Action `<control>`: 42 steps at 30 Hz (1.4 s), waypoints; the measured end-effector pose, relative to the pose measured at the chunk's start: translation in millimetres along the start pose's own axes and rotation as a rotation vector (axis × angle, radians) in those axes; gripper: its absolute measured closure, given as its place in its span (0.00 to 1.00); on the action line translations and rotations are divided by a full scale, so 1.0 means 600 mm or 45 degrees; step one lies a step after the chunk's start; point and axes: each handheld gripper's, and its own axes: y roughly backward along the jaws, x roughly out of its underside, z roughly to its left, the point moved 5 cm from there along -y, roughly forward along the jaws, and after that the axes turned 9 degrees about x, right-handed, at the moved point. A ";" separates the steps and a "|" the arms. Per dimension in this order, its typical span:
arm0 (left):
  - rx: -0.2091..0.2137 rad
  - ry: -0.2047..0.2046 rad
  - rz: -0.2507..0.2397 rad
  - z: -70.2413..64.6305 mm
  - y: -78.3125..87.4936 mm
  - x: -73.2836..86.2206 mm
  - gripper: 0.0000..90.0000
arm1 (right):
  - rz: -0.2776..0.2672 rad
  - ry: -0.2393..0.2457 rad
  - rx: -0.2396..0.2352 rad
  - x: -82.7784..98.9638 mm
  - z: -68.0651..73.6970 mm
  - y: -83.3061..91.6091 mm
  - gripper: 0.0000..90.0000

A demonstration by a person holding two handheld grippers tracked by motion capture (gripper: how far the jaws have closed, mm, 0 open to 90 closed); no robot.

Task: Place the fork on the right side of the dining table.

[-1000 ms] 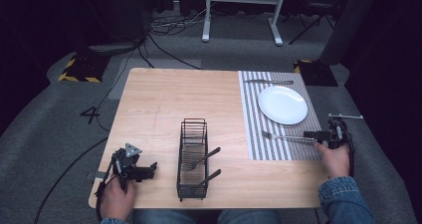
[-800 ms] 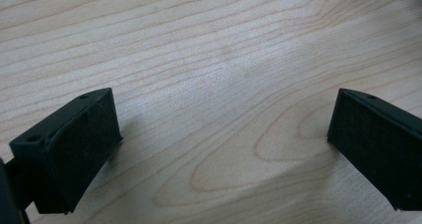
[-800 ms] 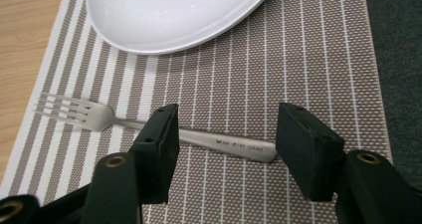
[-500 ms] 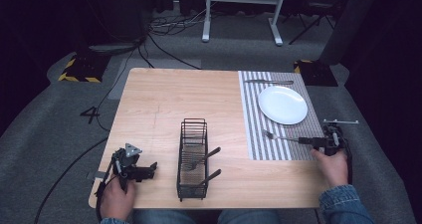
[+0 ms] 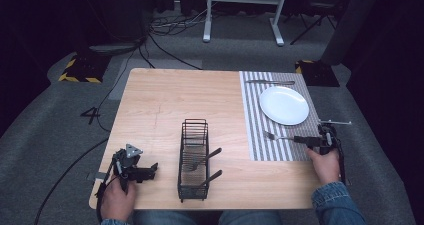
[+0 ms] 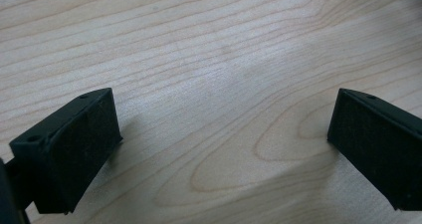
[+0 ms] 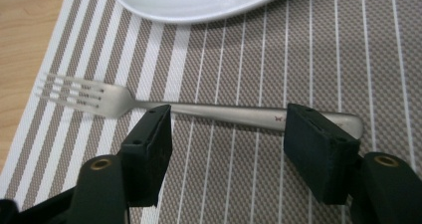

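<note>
- Fork (image 7: 199,109) lies flat on striped mat (image 5: 260,135), just below white plate (image 5: 283,105).
- Right hand-held gripper (image 7: 226,149): jaws parted, astride the fork handle, gripping nothing.
- Left hand-held gripper (image 6: 219,149): jaws wide, empty, over bare worktop (image 5: 165,100).
- Wire rack (image 5: 194,157) mid-worktop, holding utensils.

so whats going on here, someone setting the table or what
It looks like a place setting. A person holds a gripper in each hand at a wooden table. The right gripper is open over a fork lying flat on the striped placemat, just below the white plate; the jaws straddle the handle without closing on it. A knife lies beyond the plate. The left gripper is open over bare wood. A black wire caddy holds more utensils.
</note>
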 end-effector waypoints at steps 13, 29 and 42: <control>0.000 0.000 0.000 0.000 0.000 0.000 0.00 | -0.091 0.023 0.027 -0.020 -0.001 -0.003 0.42; 0.000 0.000 0.000 0.000 0.000 0.000 0.00 | -0.232 0.157 -0.077 -0.024 0.047 0.090 0.42; 0.000 0.000 0.000 0.000 0.000 0.000 0.00 | -0.249 0.347 -0.165 -0.023 0.139 0.140 0.41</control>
